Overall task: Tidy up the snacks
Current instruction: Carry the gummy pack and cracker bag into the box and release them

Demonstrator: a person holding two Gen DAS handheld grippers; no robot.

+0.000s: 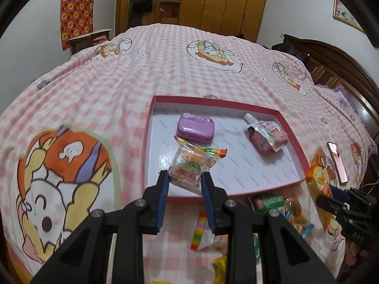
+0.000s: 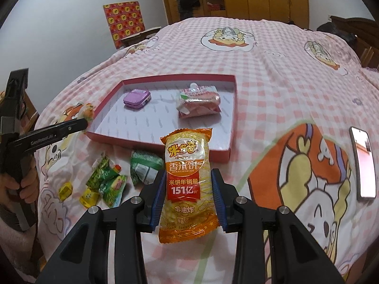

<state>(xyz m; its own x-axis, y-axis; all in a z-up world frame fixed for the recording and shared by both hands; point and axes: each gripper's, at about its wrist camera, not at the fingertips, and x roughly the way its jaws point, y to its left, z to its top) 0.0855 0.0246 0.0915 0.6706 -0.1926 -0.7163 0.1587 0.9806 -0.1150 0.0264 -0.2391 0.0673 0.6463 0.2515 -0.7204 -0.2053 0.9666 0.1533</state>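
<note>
**Two packets aloft, both grips thin**

Left gripper (image 1: pixel 184 177) pinched the clear candy packet (image 1: pixel 193 161) by its near edge above the red tray (image 1: pixel 293 130); it could slip. Right gripper (image 2: pixel 188 189) squeezed the rice-cracker bag (image 2: pixel 187 184) short of the tray; crushing was likely.

Pink checked bedspread (image 1: pixel 165 71) with cartoon prints — phone (image 2: pixel 363 163) lying on it; wooden wardrobe (image 1: pixel 225 2) behind.

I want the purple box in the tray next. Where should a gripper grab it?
Grip the purple tin across its two long flat sides, coming straight down from above. It lies flat on the tray floor with its lid up, so nothing can slip underneath. There is free room around it, and the red drink pouch lies well apart.
</note>
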